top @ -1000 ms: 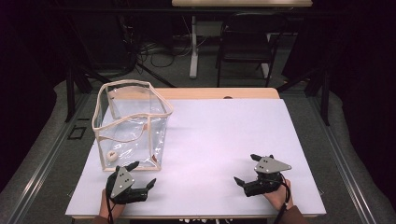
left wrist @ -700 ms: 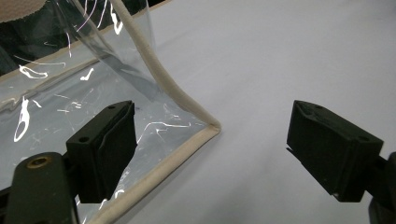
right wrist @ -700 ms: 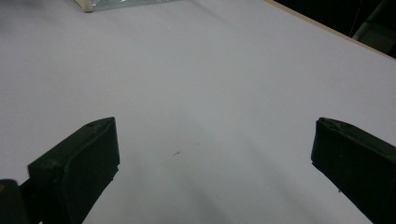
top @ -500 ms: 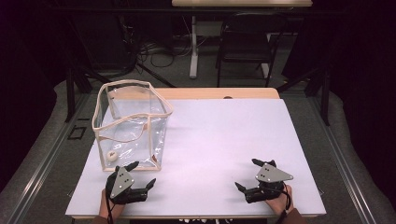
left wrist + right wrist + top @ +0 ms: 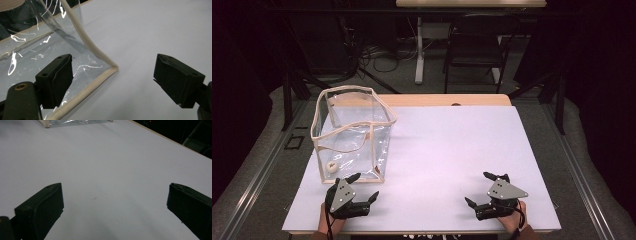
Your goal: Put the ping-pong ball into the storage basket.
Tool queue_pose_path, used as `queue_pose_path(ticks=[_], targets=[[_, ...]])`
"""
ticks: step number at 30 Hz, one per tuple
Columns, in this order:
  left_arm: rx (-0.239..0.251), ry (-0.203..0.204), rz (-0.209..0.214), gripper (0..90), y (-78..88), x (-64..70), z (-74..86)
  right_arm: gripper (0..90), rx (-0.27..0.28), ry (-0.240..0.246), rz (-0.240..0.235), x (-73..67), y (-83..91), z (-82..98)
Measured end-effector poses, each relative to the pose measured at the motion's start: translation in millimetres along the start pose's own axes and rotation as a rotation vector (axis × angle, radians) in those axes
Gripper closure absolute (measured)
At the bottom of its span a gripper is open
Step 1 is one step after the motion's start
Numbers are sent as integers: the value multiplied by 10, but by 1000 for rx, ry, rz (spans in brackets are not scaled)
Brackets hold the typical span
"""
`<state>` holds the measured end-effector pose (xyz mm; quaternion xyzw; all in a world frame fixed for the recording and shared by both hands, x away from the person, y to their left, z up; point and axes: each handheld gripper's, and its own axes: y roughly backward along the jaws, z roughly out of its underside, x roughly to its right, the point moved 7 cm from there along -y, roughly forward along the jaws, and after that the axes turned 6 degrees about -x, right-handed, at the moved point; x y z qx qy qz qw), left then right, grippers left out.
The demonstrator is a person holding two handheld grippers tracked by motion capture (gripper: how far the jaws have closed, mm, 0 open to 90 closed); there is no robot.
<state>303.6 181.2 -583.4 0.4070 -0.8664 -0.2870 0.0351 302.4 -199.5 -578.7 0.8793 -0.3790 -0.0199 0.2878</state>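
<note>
A clear plastic bag (image 5: 352, 132) with cream trim stands open on the left of the white table (image 5: 447, 150); a small pale round thing (image 5: 331, 168) lies inside near its front. My left gripper (image 5: 363, 186) rests open just in front of the bag's near right corner (image 5: 113, 68), which lies between its jaws in the left gripper view, touching neither. My right gripper (image 5: 478, 189) sits open near the table's front right with only bare table between its jaws (image 5: 112, 202).
The bag's far corner (image 5: 47, 123) shows at the top of the right gripper view. Behind the table stand a dark chair (image 5: 474, 45) and a table leg (image 5: 418, 50) among floor cables. Dark floor drops off at both sides.
My right gripper has drifted slightly right and toward the table's front edge. The left gripper and the bag have stayed put.
</note>
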Motion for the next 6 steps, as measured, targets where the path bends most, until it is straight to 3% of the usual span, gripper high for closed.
queue_pose_path(ticks=[6], targets=[[2,6,0,160,-10,0,-6,1,12,-7,5,20,18,-10]])
